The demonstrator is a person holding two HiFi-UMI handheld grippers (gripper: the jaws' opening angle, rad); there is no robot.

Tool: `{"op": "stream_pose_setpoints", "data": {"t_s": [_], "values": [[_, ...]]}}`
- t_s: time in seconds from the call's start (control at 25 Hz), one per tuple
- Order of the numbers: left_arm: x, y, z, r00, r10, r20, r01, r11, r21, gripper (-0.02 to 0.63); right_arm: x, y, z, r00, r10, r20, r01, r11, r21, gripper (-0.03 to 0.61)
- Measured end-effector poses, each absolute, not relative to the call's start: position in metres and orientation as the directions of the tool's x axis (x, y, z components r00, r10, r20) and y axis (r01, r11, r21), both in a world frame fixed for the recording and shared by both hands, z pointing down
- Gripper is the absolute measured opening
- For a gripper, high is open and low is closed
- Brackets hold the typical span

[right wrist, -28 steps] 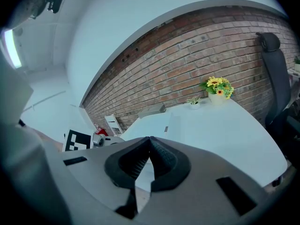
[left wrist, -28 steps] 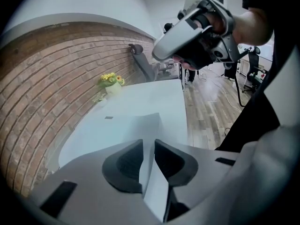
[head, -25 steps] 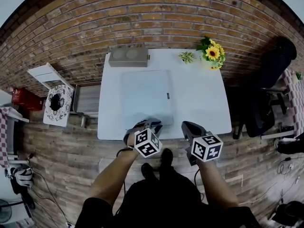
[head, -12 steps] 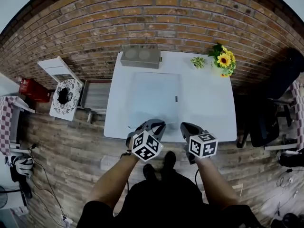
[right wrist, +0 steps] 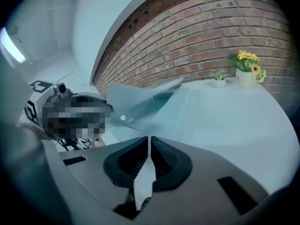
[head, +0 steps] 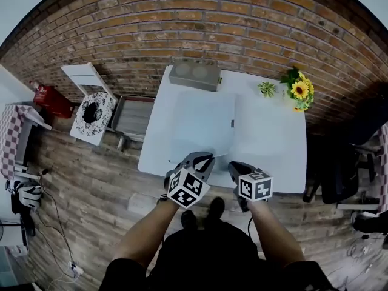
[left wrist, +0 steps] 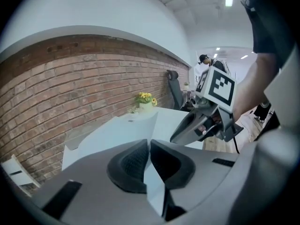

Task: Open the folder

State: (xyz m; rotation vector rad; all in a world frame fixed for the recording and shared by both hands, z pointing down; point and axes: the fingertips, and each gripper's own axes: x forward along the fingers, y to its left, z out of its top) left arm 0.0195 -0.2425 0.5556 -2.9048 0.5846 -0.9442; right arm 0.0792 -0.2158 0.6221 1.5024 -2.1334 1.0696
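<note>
- Head view: the folder (head: 203, 126), pale and translucent, lies flat on the white table (head: 273, 144). Its long axis runs away from the person, and a small dark clasp (head: 231, 123) sits on its right edge.
- Both tools meet it at the near short edge. The left gripper (head: 205, 160) is about midway along that edge and the right gripper (head: 233, 167) is by the near right corner, just beside the left one. Neither hand is clearly the nearer.
- Both forearms reach forward from the body with the grippers tipped down at the table. The left one's marker cube is rolled to one side.
- Left gripper view: the jaws are pressed together on a thin sheet of the folder. That sheet passes through the pinch and rises ahead as a lifted flap (left wrist: 133, 128), clear of the table. The right gripper's dark nose hangs close by on the right.
- Right gripper view: the jaws are drawn in to a hairline slit with a pale sheet edge standing in it. I take this to be the folder's lower leaf, though it reads less plainly than the left grip.
- To the left the raised cover (right wrist: 140, 102) slants upward and carries a round stud (right wrist: 123, 117).
- Judgement: opening depends on the left hand carrying the cover up and away while the right hand keeps the lower leaf down.
</note>
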Motion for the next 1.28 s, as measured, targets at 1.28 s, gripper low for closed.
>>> {"op": "stream_pose_setpoints", "data": {"t_s": [1.28], "values": [[-0.184, -0.302, 0.522, 0.406, -0.813, 0.418, -0.882, -0.468, -0.054, 0.021, 0.094, -0.28, 0.621, -0.362, -0.675, 0.642, -0.921, 0.153, -0.359, 0.032]]}}
